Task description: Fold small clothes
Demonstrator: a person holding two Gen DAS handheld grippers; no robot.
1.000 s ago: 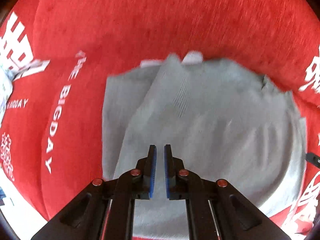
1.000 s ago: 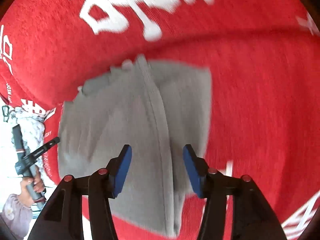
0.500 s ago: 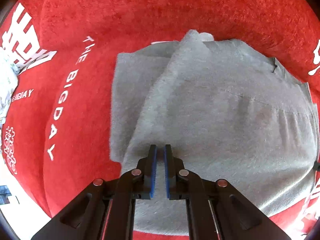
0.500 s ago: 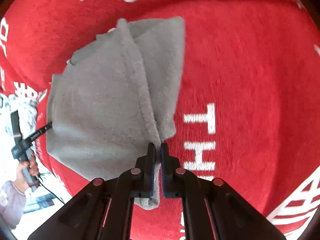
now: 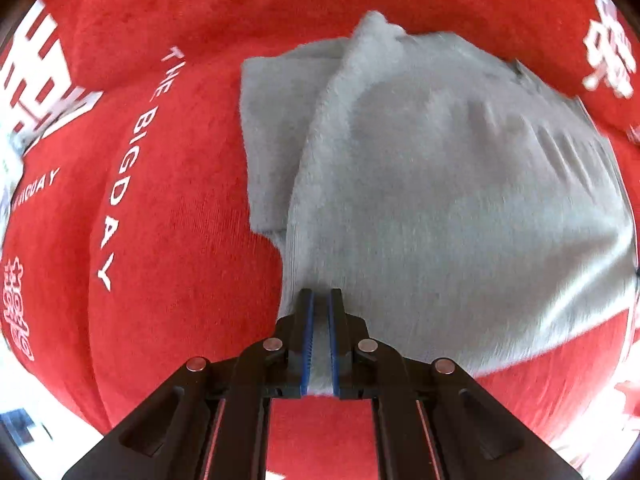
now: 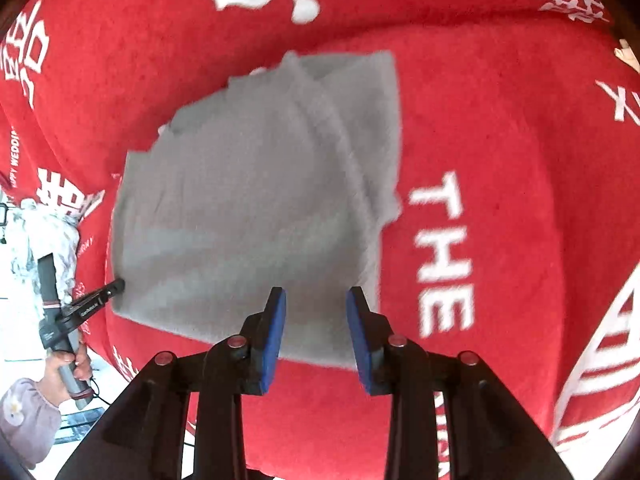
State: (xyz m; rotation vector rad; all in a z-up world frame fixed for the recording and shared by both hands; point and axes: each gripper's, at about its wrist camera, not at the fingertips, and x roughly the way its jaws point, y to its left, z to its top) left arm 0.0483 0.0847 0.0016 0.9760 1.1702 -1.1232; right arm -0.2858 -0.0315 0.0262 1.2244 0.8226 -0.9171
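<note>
Pinching grey garment (image 5: 440, 200), left tool (image 5: 319, 308) clamped; right tool (image 6: 316, 300) opening, empty.

I see open red blanket (image 6: 500, 128) all round the grey garment (image 6: 248, 208), widest on my right by the "THE" lettering (image 6: 442, 256), so a gripper could pass there freely. My right gripper (image 6: 316, 336) hangs above the garment's near edge, jaws opening, nothing between them. At the left edge my left gripper (image 6: 114, 286) and the hand (image 6: 68, 364) holding it crowd the garment's corner. Beyond them lies a pale patterned bundle (image 6: 44, 236), possibly more clothes; it is blurred.
</note>
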